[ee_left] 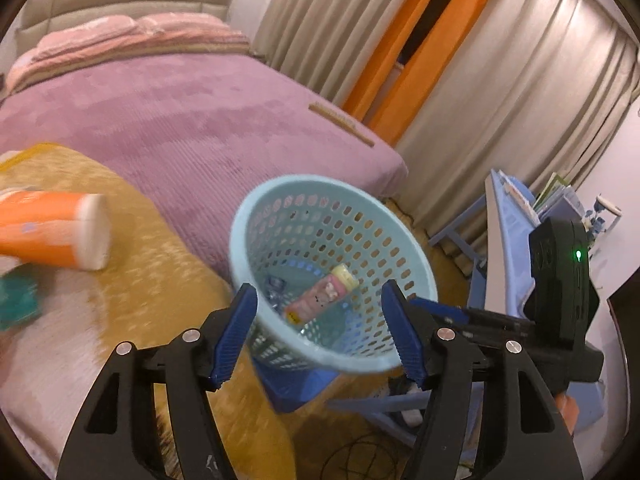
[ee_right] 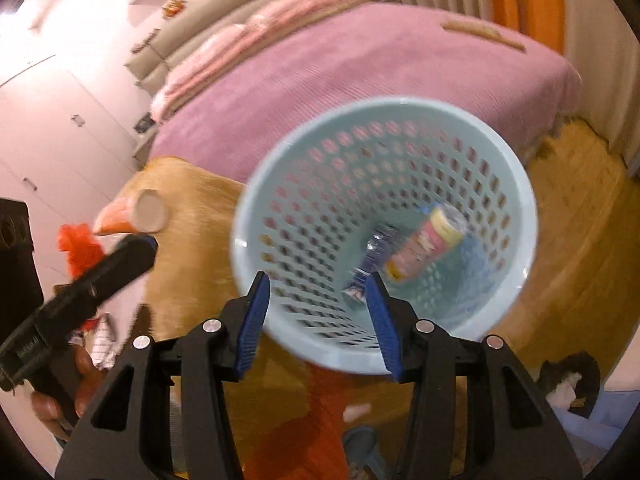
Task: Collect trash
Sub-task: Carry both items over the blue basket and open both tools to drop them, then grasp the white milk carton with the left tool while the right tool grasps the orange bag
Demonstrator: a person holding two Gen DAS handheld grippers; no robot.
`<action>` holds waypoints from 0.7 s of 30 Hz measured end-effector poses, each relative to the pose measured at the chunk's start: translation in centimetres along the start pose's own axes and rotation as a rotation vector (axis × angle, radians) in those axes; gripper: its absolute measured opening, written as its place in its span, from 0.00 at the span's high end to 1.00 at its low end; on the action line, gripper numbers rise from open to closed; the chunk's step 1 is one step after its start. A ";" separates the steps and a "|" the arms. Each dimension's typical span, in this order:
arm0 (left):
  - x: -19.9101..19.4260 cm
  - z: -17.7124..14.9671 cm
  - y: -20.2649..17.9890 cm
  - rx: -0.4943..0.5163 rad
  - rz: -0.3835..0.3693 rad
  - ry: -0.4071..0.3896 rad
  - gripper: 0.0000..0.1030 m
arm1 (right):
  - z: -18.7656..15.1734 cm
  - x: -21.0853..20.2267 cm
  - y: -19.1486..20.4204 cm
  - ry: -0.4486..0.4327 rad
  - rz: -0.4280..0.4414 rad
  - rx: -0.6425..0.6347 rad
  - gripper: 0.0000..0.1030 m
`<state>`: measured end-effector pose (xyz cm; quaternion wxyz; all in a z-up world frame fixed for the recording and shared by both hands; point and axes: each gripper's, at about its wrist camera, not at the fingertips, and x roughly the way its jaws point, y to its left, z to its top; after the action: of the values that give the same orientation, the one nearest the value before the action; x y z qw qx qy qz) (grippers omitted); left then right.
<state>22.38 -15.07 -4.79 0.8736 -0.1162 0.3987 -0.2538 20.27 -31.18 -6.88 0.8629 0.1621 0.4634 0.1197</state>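
Both grippers — left gripper [ee_left: 320, 332] and right gripper [ee_right: 316, 322] — are hovering wide open and empty over the perforated blue basket [ee_right: 516, 184]; approaching the orange tube [ee_left: 52, 232] squarely seems wisest.

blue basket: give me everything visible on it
The blue basket is a round, pale blue bin of what looks like plastic, with a smooth rolled rim and walls perforated by rows of small slots. It is tilted, its mouth facing both cameras, beside the yellow blanket and in front of the purple bed. What it rests on is unclear. Inside lie a pink tube with a yellow cap and a small, blurred bluish wrapper. Both grippers are open in front of it; neither is seen touching it.
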 end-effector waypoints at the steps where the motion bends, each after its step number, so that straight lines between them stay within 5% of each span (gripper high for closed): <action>1: -1.4 -0.3 0.2 -0.003 0.003 -0.023 0.36 | 0.0 -0.4 1.0 -0.017 0.011 -0.018 0.55; 7: -8.5 -1.8 1.6 -0.014 0.064 -0.140 0.29 | -1.1 -2.0 7.8 -0.126 0.028 -0.146 0.46; 13: -14.2 -3.7 5.0 -0.089 0.145 -0.216 0.25 | -2.5 -1.0 14.4 -0.138 0.105 -0.234 0.46; 21: -21.6 -6.4 11.8 -0.221 0.357 -0.296 0.22 | -3.5 1.7 22.1 -0.144 0.129 -0.341 0.45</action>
<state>9.72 6.47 0.03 0.9354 -0.1746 0.3059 -0.0308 17.05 -9.71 -1.35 0.8994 0.0512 0.3621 0.2396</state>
